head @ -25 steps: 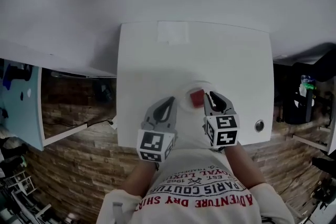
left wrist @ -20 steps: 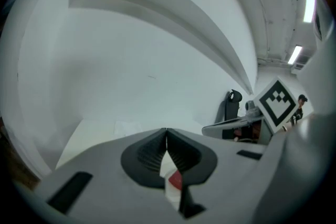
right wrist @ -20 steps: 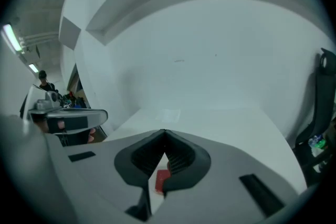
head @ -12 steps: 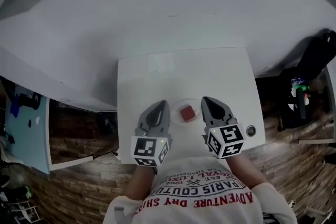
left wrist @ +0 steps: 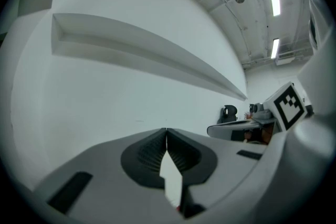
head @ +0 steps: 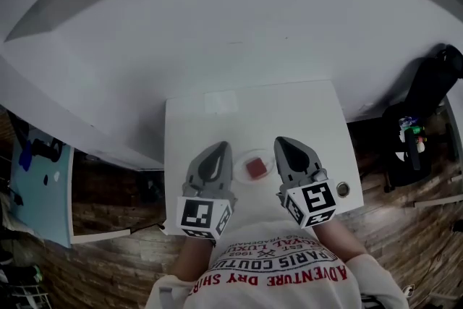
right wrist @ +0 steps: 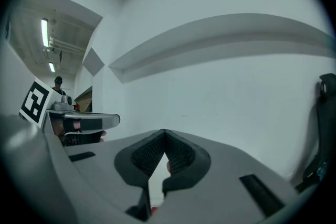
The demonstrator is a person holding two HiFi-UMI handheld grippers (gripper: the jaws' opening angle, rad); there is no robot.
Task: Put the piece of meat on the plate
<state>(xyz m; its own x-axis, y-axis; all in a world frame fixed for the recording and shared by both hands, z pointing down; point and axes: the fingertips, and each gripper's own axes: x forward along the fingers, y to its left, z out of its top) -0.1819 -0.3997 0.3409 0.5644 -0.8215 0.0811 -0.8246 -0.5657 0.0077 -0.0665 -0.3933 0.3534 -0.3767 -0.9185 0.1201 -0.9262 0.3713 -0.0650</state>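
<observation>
The red piece of meat (head: 255,168) lies on a small pale plate (head: 265,153) near the front of the white table (head: 246,119). My left gripper (head: 218,149) hovers just left of the plate, jaws shut and holding nothing. My right gripper (head: 281,144) is just right of the plate, also shut and holding nothing. In the left gripper view the shut left gripper (left wrist: 166,131) faces a bare white wall. The right gripper view shows the same wall past the shut right gripper (right wrist: 164,132). Neither gripper view shows the plate or the meat.
A small round fitting (head: 342,189) sits at the table's front right corner, and a pale patch (head: 221,103) lies near its far edge. A dark chair or bag (head: 427,94) stands to the right. A light-blue board (head: 40,192) leans at the left. Brick-patterned flooring surrounds the table.
Both grippers have lifted up and away from the tabletop. The right gripper's jaws have closed. The meat stays on the plate. The table now looks smaller and farther.
</observation>
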